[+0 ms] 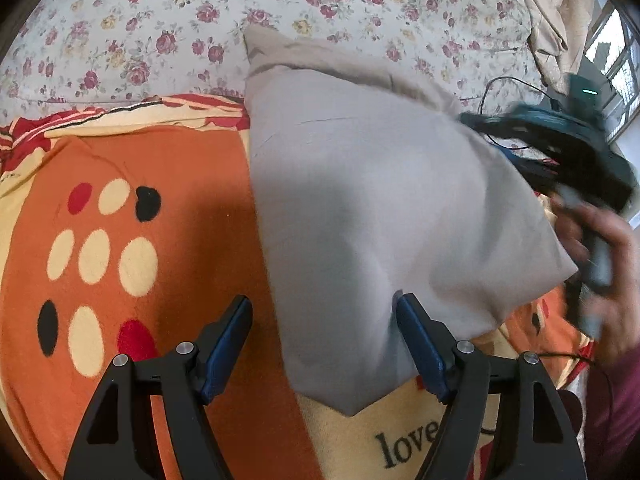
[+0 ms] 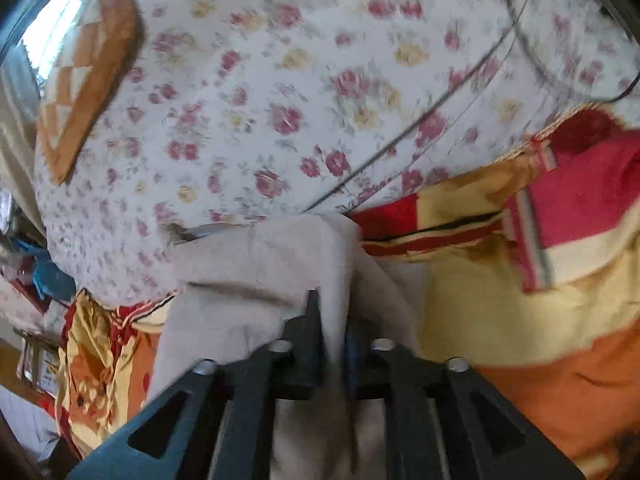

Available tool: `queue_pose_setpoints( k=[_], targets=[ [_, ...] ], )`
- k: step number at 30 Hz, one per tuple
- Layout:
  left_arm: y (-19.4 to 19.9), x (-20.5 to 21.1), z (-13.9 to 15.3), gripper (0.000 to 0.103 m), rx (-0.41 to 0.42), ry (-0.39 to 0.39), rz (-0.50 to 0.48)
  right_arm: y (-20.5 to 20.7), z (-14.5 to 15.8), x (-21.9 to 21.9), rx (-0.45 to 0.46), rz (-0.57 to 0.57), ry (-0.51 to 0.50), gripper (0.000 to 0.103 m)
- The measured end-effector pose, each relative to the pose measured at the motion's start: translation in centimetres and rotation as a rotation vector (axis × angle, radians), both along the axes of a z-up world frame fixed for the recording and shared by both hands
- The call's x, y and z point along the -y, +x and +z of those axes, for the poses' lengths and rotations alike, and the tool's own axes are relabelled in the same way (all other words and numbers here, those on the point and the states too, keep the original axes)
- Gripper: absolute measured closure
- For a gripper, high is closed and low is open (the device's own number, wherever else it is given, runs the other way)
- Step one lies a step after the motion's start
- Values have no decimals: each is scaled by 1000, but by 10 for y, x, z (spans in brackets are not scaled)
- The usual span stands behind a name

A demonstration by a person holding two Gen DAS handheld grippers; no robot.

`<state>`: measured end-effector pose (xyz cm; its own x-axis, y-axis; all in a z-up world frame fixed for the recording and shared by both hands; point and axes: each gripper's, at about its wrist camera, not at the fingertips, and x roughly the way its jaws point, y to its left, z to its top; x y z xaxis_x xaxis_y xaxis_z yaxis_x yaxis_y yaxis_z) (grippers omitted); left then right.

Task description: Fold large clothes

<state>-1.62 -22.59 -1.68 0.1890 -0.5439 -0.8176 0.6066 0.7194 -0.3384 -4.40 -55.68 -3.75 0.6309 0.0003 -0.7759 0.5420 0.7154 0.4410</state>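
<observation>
Through my left wrist camera I count one garment, a plain grey-beige cloth point(image 1: 360, 208), lying in a slanted heap on one orange blanket point(image 1: 132, 272) patterned with cream, red and black ovals; beyond it spreads one floral sheet point(image 1: 168, 24). My left gripper point(image 1: 324, 344) has its jaws spread wide, the two blue pads point(image 1: 228, 344) well apart; the right-hand pad touches the garment's lower edge, but nothing is pinched between them. The garment's lowest corner hangs between my fingers, over a cream patch with the printed word "love", whose end my finger cuts off. At the right edge I see my right hand point(image 1: 600, 272) gripping the handle of my other tool, all of it smeared by blur, so its jaws cannot be read from here; one thin black cable point(image 1: 504, 80) loops behind it, and one pale curtain point(image 1: 548, 12) hangs beside a window. Through my right wrist camera the whole picture is soft with motion. My right gripper point(image 2: 334, 320) has its two fingers drawn close together, pinching a fold of the same grey-beige cloth point(image 2: 248, 276), which rises between them and bunches just ahead. The floral sheet point(image 2: 280, 100) fills the top, crossed by the cable point(image 2: 420, 120). The blanket point(image 2: 540, 320) lies to the right. One brown checked cushion point(image 2: 92, 80) sits upper left, and the clutter at the far left edge is too blurred to name.
</observation>
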Motion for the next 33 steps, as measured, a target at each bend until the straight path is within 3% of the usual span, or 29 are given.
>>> queue_pose_setpoints(
  k=[1, 2, 5, 9, 10, 12, 13, 16, 21, 26, 33],
  targets=[
    [0, 1, 0, 28, 4, 1, 1, -7, 8, -6, 1, 20, -6, 53],
    [-1, 2, 1, 28, 5, 2, 4, -17, 18, -15, 3, 46, -16, 42],
    [-4, 1, 3, 29, 10, 1, 13, -38, 29, -40, -3, 112, -17, 30],
    [-9, -7, 11, 30, 35, -9, 36, -38, 16, -66, -11, 167, 38, 27],
    [-11, -10, 14, 30, 44, -13, 43, -35, 11, -70, -33, 179, 35, 30],
    [-13, -19, 21, 29, 61, -25, 61, -36, 3, -74, -53, 174, 18, 81],
    [-14, -22, 24, 28, 64, -32, 68, -44, 7, -72, -25, 164, 17, 88],
    [-14, -27, 27, 25, 72, -49, 77, -69, 18, -68, 25, 136, -42, 92],
    [-14, -22, 22, 24, 46, -48, 75, -74, -18, -57, -70, 86, -41, 94],
    [-13, -12, 20, 23, 64, -24, 66, -80, -1, -63, -72, 103, -102, 95],
    [-13, -3, 16, 23, 66, -3, 54, -84, 0, -66, -95, 103, -128, 96]
  ],
)
